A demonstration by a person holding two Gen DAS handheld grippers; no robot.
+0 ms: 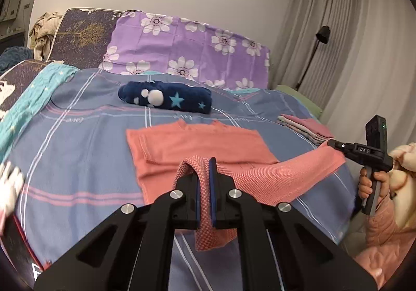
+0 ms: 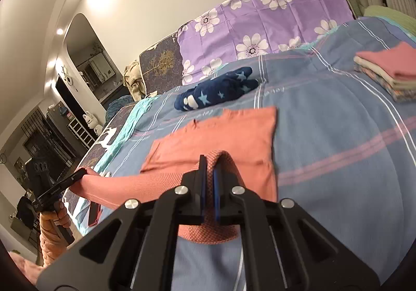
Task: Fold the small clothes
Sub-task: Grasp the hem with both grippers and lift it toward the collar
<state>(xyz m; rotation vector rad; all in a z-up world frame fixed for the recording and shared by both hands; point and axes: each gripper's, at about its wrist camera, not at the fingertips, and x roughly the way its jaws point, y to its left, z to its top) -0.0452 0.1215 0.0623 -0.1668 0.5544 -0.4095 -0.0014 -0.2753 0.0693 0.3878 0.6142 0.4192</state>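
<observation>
Two pairs of tongs are holding one salmon-pink garment point(image 1: 197, 145) above a bed covered by a blue plaid sheet point(image 1: 78, 135). The left tongs point(image 1: 205, 174) are clamping down on a fold of the garment's near hem, the textured knit bulging up between the blue pads and hanging below them. The right tongs point(image 2: 210, 171) are pinching the other end of the same hem in the same way. Between the two grips the hem is stretching as a raised band, lifted clear of the sheet, while the rest of the garment is lying flat on the bed with its neckline towards the pillows.

In the left wrist view the right tongs are appearing at the far right, gripped by a hand point(image 1: 369, 182) emerging from a quilted pink sleeve point(image 1: 384, 233).

Beyond the garment, a dark blue rolled cloth with stars point(image 1: 166, 98) is lying well apart on the sheet. A stack of folded clothes point(image 2: 390, 70), topped by a pink piece, is sitting near the bed's right edge. A purple flowered pillow point(image 1: 187, 49) is leaning against the wall at the head of the bed, beside a dark cushion with a gold tree print point(image 1: 83, 33). Grey curtains point(image 1: 351, 31) are hanging on the right.
</observation>
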